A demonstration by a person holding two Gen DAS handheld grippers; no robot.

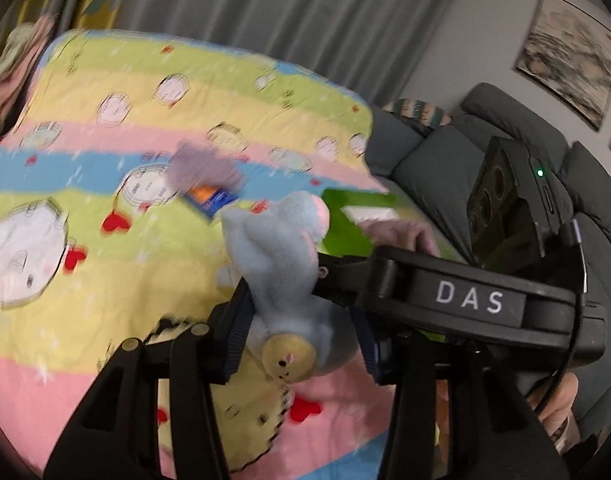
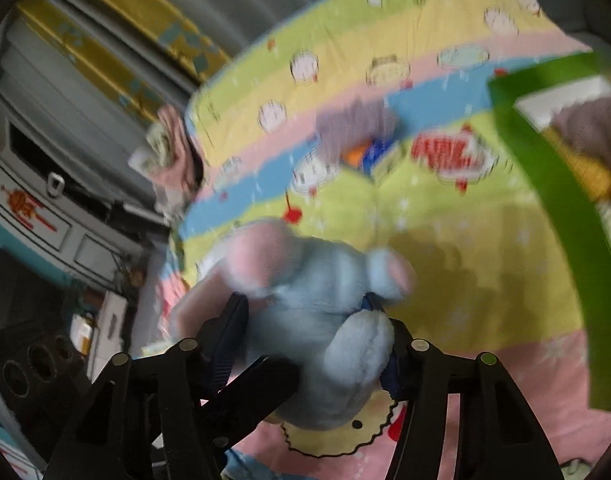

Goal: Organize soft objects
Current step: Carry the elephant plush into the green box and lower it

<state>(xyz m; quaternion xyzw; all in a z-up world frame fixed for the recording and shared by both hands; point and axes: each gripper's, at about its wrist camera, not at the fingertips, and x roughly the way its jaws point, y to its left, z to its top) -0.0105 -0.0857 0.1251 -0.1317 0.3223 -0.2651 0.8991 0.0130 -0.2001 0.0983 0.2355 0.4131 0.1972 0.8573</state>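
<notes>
We pinch the plush toy [image 1: 281, 280] in both left gripper [image 1: 301, 344] and right gripper [image 2: 309, 340] jaws, above the open blanket [image 1: 105, 280]; green box [image 2: 545, 184] edge at right.

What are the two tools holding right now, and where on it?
Both grip one light-blue plush toy: left tool around its middle, right tool around its body.

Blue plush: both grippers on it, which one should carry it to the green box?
Right, probably. The right gripper clamps the blue plush around its body and has the green box close; the left gripper pinches one end.
</notes>
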